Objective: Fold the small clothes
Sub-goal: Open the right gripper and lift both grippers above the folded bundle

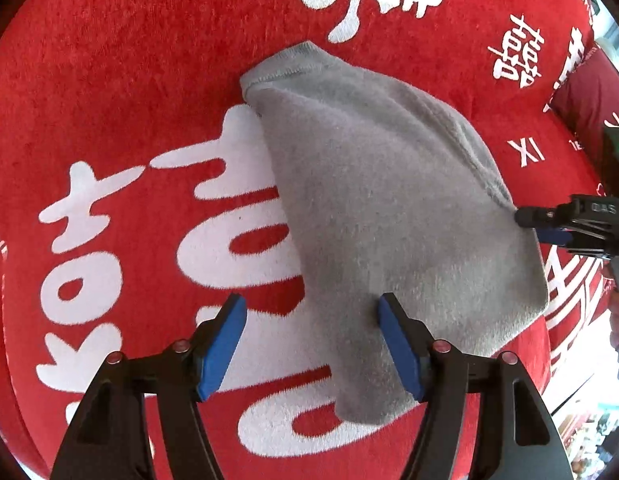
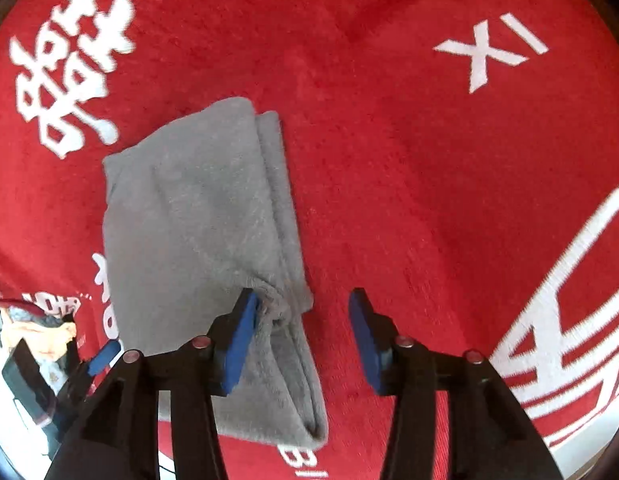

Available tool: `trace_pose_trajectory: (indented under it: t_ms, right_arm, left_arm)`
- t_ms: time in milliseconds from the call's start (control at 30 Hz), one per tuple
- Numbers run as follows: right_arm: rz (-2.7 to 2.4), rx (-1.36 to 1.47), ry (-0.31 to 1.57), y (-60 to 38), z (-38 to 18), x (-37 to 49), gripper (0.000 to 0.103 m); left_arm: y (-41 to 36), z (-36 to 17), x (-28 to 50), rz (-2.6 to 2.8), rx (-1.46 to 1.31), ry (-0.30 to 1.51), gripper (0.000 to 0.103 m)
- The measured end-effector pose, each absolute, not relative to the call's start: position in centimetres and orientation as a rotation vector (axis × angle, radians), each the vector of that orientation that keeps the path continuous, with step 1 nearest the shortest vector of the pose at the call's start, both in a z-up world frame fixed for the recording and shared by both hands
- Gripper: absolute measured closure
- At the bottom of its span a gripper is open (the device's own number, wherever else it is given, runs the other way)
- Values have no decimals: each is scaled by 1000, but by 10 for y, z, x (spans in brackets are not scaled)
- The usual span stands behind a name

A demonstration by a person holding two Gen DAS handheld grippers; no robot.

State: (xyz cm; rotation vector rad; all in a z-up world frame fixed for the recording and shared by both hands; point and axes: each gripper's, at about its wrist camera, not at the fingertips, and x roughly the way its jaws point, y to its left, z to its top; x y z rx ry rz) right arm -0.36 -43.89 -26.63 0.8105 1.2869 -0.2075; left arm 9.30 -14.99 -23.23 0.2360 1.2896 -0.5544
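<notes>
A small grey terry cloth (image 1: 389, 208), folded into layers, lies flat on a red blanket with white characters (image 1: 109, 100). My left gripper (image 1: 309, 300) hovers open over the cloth's near left edge; one blue pad is above the cloth, the other above the blanket. My right gripper (image 1: 527, 224) reaches the cloth's right edge in the left wrist view. In the right wrist view the cloth (image 2: 197, 220) sits left of centre, and my right gripper (image 2: 302, 294) stands open with the bunched fold edge between its jaws, the left pad touching it. The left gripper's blue pad (image 2: 103, 354) shows at lower left.
A dark red cushion (image 1: 589, 108) lies at the blanket's far right. The blanket's edge drops off at the lower right (image 1: 569, 392) onto a bright cluttered floor. Clutter past the blanket's edge (image 2: 33, 340) shows at lower left in the right wrist view.
</notes>
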Motion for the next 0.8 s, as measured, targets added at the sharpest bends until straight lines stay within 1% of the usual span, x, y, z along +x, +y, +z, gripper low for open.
trace_pose_trajectory:
  t_ms: [33,100,233,367,500,633,733,800]
  right_arm:
    - [-208,785,1291,-437,-261,-6,53]
    - [-230,735,1304,-432,-253,-9,49]
    - [-277,739,1321,-430,-242,-23,48]
    - [-249,780,1315,-420,-235,-37,40]
    - [-207,810,1328,-398,-232,-46,37]
    - [-175,819,1350,-367,-235,-46,36]
    - [-153,822,1363,-345,-237,-39,33]
    - [-140,817,1368,-339,-235,-41,30]
  left_arm:
    - [-148,-232,92,-552,235,1298,34]
    - [-143,-230,92,-537,233,1318,34]
    - [-133,-222,90,-522,219,1349,34]
    - [-127,-219,88,-513,232,1380,34]
    - [-121,-216,84,-496,235,1402,34]
    - [-115,-209,79,-493,244,1388,34]
    - [-109,-206,76,-472,254,1387,0]
    - [-105,-204,75,-472,256,1382,0]
